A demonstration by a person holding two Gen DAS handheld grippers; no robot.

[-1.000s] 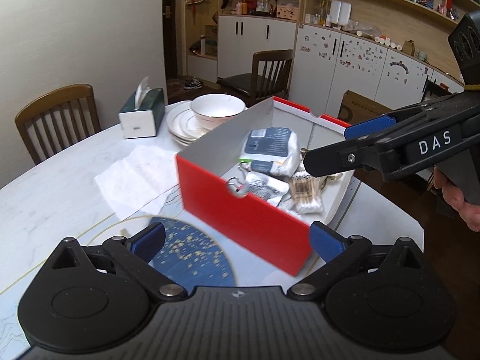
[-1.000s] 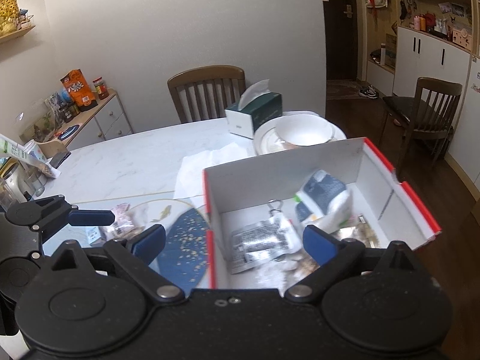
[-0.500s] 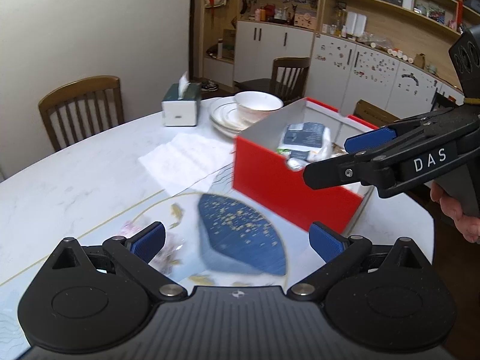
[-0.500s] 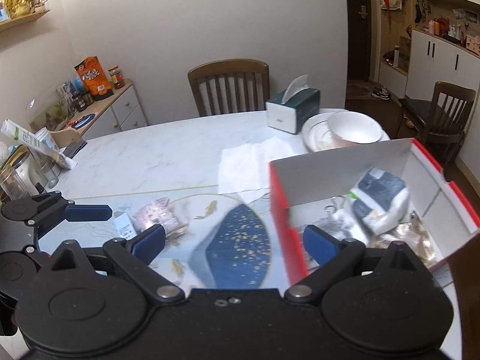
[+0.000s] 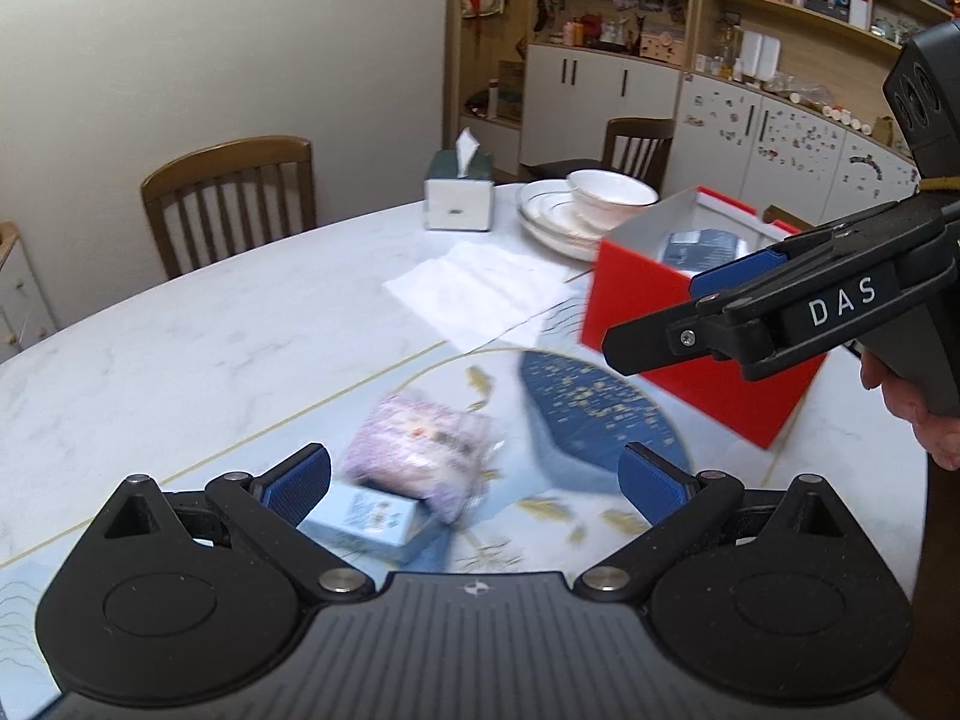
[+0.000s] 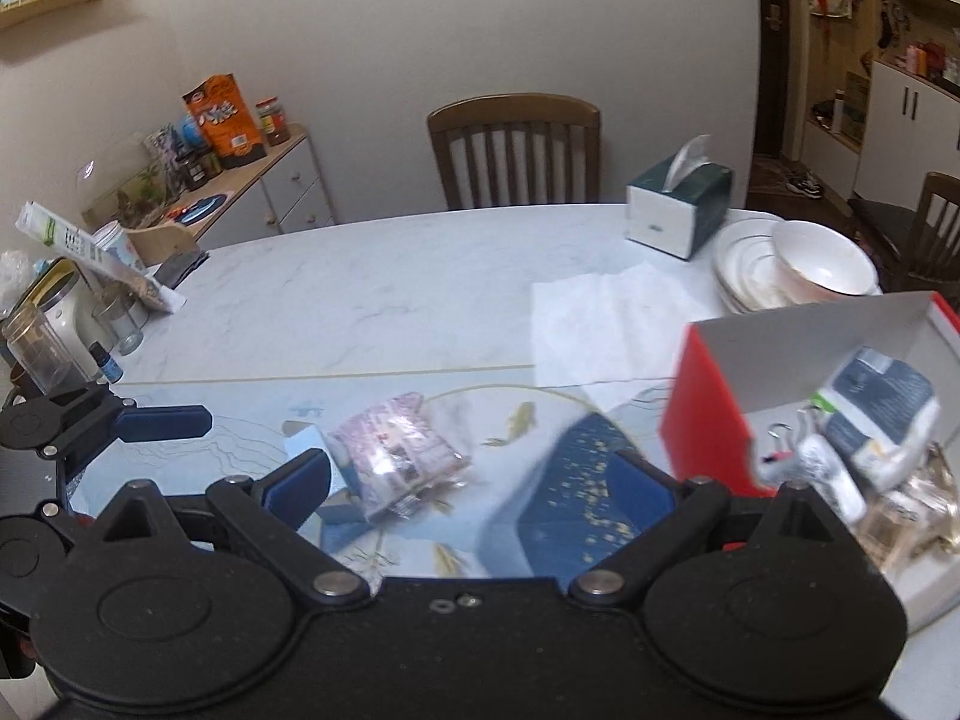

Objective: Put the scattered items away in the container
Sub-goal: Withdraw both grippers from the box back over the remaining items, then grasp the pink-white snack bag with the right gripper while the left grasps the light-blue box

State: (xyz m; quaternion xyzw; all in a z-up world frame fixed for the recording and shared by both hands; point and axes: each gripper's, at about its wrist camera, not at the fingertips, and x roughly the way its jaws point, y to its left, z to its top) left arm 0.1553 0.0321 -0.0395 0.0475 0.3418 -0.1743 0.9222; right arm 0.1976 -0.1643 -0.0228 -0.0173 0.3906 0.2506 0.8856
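Both cameras have swung away from the red box [image 5: 690,354] in the last second, so two items left on the table [image 5: 180,330] now sit in front of the left gripper [image 5: 474,477]. Its jaws are wide and empty, as are those of the right gripper [image 6: 471,480].

Sorting seems nearly done: the box, at the table's right edge, already holds several packets.

The pinkish plastic-wrapped packet [image 5: 420,447] looks soft and crinkly. It leans on a small pale-blue carton [image 5: 366,519], near the table's front edge by the dark-blue fan motif [image 5: 594,414]. Both are motion-blurred.
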